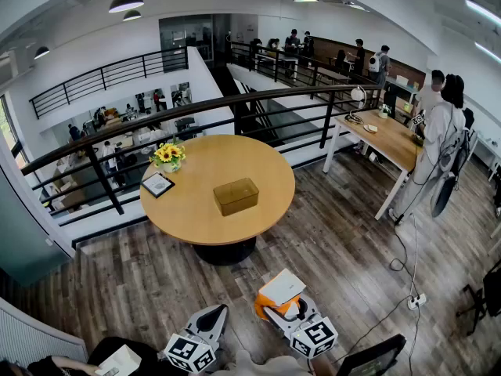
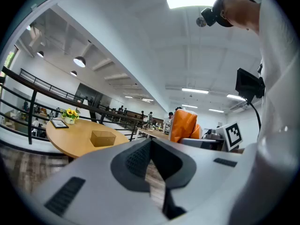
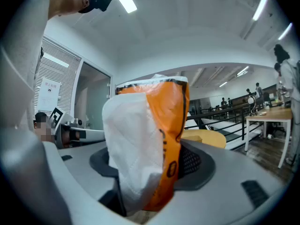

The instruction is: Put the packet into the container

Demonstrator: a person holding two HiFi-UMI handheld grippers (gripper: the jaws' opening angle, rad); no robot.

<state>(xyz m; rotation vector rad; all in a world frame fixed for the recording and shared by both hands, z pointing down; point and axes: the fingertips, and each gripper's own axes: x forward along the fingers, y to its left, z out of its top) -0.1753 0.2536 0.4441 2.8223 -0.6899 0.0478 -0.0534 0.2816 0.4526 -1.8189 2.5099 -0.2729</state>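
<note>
— Wood-plank floor (image 1: 344, 241) runs up to the railing. On it stands a round table (image 1: 196, 210) with sunflowers (image 1: 167, 154) at its left edge. The container (image 1: 236, 196) sits near the table's middle, open top up, well apart from both grippers.

— What's the left gripper (image 1: 211, 312) doing?

— Nothing much. Its jaws are pressed together with nothing in them, and it's held level and low beside the person.

— And the packet (image 3: 145, 139)?

— The right gripper (image 1: 286, 308) has it. The jaws stand fairly wide, clamped on the lower body of the pouch, and the orange-and-white top stands upright above them.

— How do you think it'll handle?

— It looks light and soft, a puffy film bag that gives under the pads. I'd guess the film is a bit slick, so a hold low across the body seems right. A pinch at the floppy top seam would let it swing.

— Is it fragile?

— Probably not, though a hard squeeze could crush whatever is inside.
</note>
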